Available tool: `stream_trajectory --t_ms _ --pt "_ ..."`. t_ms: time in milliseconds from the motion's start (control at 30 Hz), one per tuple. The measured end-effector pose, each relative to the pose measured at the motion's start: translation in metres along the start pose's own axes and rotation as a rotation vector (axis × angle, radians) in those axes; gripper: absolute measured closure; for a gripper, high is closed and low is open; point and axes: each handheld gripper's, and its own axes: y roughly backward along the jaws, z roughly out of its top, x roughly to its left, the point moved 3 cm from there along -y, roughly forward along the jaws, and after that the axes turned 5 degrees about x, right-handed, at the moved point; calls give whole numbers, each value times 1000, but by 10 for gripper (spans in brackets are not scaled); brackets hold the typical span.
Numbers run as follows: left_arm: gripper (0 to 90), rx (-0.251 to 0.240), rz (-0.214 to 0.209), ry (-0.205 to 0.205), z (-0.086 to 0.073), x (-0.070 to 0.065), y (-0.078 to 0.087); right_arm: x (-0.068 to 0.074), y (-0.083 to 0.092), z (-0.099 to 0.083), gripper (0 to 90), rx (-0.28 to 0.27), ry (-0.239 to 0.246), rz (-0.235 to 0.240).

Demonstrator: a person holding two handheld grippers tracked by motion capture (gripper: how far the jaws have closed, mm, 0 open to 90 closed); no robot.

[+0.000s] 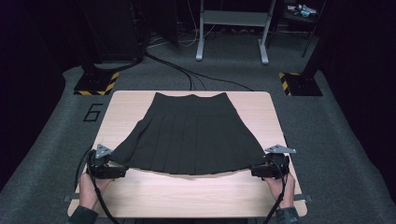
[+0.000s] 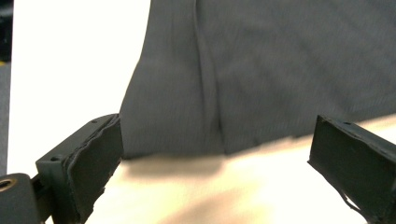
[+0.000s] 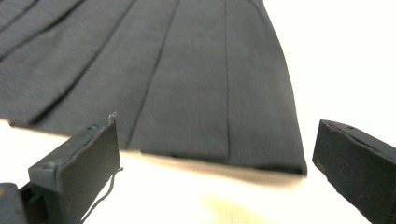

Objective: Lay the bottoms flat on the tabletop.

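Note:
A black pleated skirt lies flat on the light wooden table, waistband at the far side, hem toward me. My left gripper sits at the hem's left corner, jaws wide apart. In the left gripper view the skirt hem lies just beyond the left gripper, with bare table between the jaws. My right gripper is at the hem's right corner, also open. The right gripper view shows the skirt and its hem corner ahead of the right gripper, nothing clamped.
Bare table runs between the hem and the near edge. Grey carpet surrounds the table, with cables, a metal stand and two yellow-black striped bases beyond the far edge.

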Motion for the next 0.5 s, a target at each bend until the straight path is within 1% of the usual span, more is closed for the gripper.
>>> stream_trajectory --t_ms 133,200,233,267,300,333,367,433,467,500 --pt "25 15 4 31 -21 7 -4 -8 0 -20 8 5 -31 -10" --pt "25 34 4 35 -31 10 -5 -15 -2 -31 8 24 -38 -19" --pt "25 26 8 45 -35 11 -7 -18 -3 -36 9 24 -50 -26" --pt "25 31 12 43 -39 12 -9 -20 -5 -41 9 36 -60 -37" --pt "22 37 11 48 -42 14 -10 -24 -6 -45 9 41 -56 -46" --pt "19 31 6 54 -45 15 -12 -27 -8 -49 10 45 -56 -54" --pt "16 33 7 55 -47 16 -14 -29 -10 -53 10 51 -65 -62" --pt "12 28 3 54 -52 18 -19 -34 -17 -60 10 69 -68 -62" --pt "5 10 4 54 -54 19 -20 -36 -20 -61 0 67 -60 -61" --pt "0 12 8 60 -54 20 -20 -37 -21 -63 0 47 -54 -74"
